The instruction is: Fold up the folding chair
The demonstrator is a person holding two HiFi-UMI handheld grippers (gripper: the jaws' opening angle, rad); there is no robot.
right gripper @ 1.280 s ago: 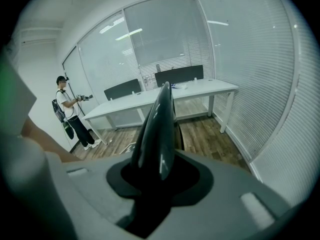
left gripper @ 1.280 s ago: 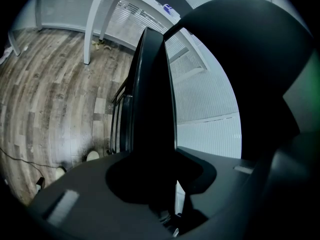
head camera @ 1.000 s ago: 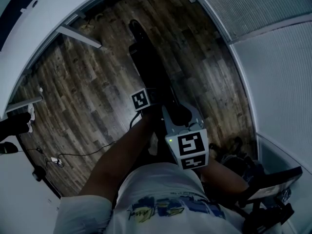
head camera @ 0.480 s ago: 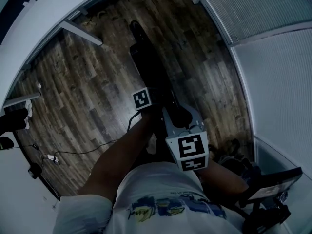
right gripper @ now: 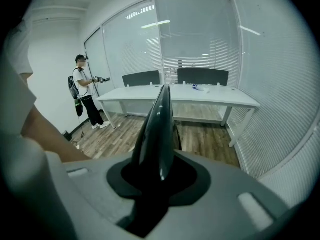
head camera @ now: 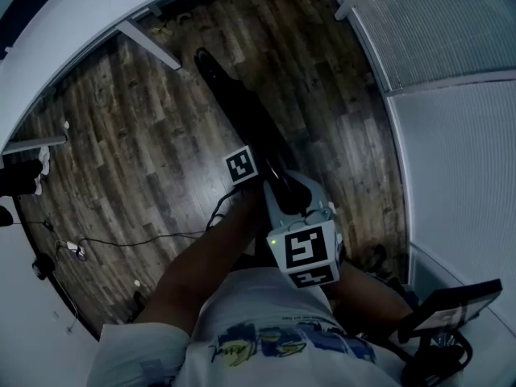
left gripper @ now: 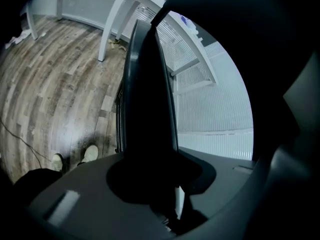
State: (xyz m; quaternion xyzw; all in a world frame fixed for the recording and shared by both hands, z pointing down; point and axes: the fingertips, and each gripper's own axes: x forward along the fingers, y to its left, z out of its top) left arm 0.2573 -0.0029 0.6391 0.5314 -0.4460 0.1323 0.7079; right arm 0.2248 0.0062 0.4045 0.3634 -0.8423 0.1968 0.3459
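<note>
Already collapsed flat, the folding chair (head camera: 239, 111) is held edge-on above the wood-plank floor (head camera: 137, 151), its far end now swung leftward. It is clamped by the left gripper (left gripper: 150, 181) and by the right gripper (right gripper: 156, 181), whose jaws have just been tightened slightly. A slim, glossy black, rigid-looking slab is presented; folding is judged essentially done.

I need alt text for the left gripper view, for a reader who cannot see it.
The left gripper grips the folding chair, a black shape seen edge-on that runs up the middle. Wood floor and two light shoes lie at left, white blinds at right.
</note>
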